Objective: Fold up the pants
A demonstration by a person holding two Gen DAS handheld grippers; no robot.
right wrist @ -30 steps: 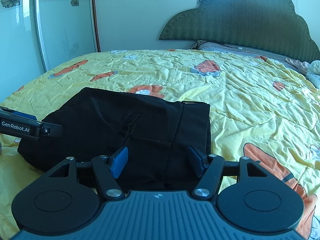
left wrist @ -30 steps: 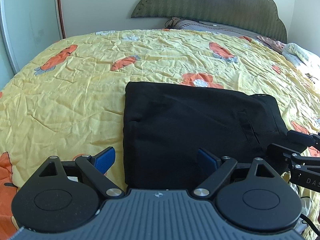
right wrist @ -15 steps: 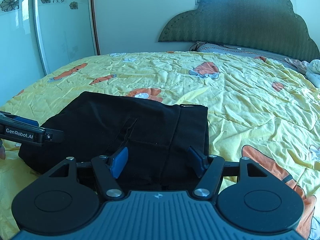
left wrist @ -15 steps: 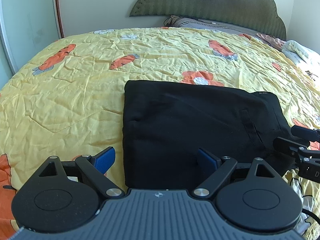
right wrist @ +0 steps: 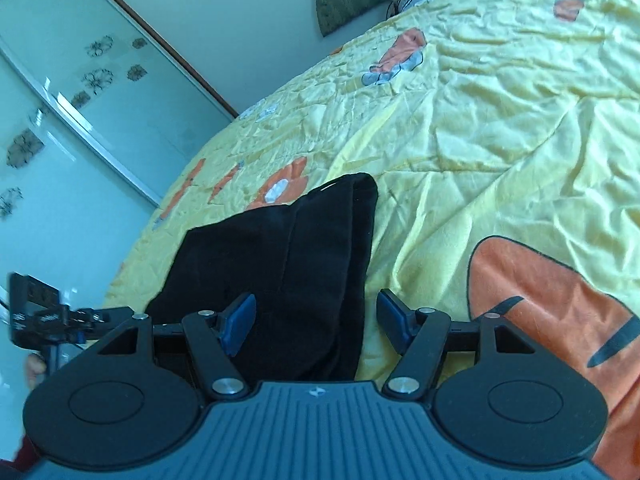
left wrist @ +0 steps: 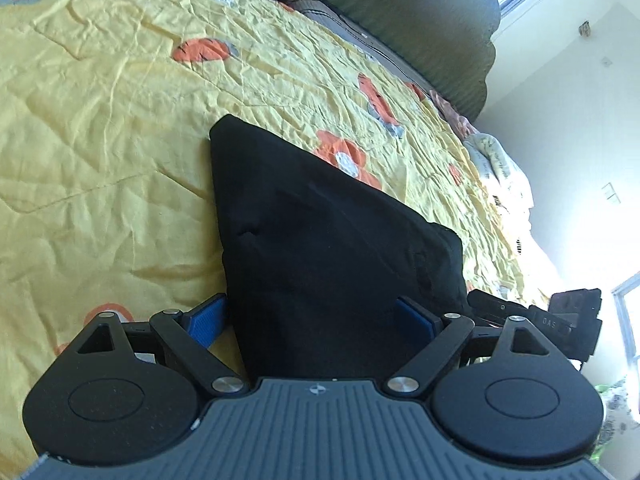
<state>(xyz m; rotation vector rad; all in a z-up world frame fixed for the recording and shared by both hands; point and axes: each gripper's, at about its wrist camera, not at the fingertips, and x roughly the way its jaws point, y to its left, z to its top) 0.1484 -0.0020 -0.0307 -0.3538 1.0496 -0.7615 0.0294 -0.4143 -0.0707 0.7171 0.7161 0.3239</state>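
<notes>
- black pants (left wrist: 332,240), folded into a flat bundle, lying on the bed's yellow quilt (left wrist: 100,152) with orange flower prints.
- left tool (left wrist: 312,316) spread wide at the bundle's near edge, one blue pad (left wrist: 206,318) over the quilt, the other over black cloth; nothing pinched.
- right tool (right wrist: 316,320) parted to a middling width, straddling the waistband-side edge of the pants (right wrist: 280,256); pads clear of the cloth, so far as can be told.
- both views tilted steeply.
- green headboard (left wrist: 420,12) at the far end; glass sliding door (right wrist: 72,112) to one side.
</notes>
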